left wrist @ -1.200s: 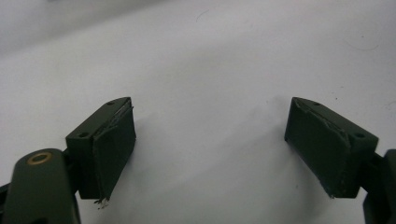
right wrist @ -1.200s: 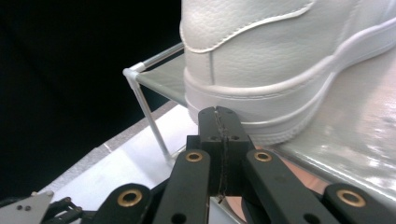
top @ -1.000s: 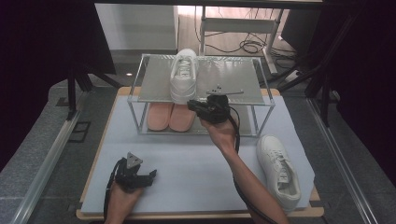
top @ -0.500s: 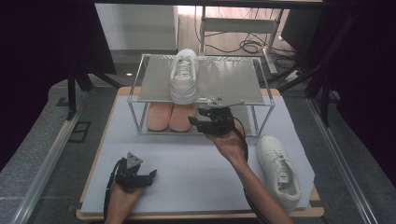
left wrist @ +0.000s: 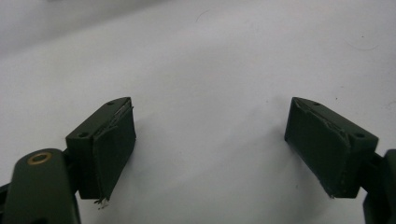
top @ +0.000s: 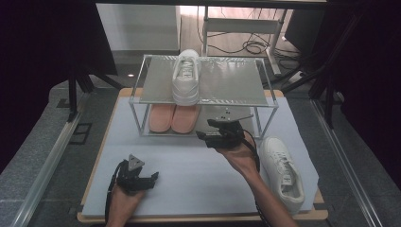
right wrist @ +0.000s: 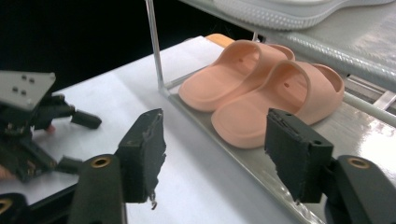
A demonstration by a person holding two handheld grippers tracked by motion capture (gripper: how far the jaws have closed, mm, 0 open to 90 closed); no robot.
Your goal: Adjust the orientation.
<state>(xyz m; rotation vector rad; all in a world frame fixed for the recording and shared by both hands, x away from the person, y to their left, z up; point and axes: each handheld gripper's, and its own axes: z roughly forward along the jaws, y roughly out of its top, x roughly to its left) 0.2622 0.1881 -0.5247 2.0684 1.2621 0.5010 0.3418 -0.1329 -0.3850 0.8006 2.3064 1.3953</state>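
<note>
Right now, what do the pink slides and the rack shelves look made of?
Pink slides: likely moulded foam or rubber, matte, one seamless piece with rounded edges. Rack shelves: seemingly clear acrylic or glass on thin metal posts; see-through, glossy reflections. Can't confirm which.

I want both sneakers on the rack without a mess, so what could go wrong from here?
1. The sneaker on the rack hangs over the front edge of the top shelf; a bump could tip it off.
2. The right hand-held gripper, open and empty, sits close to the rack's frame and the slippers; it might knock them.
3. The other sneaker lies near the mat's corner and could be pushed off.
</note>
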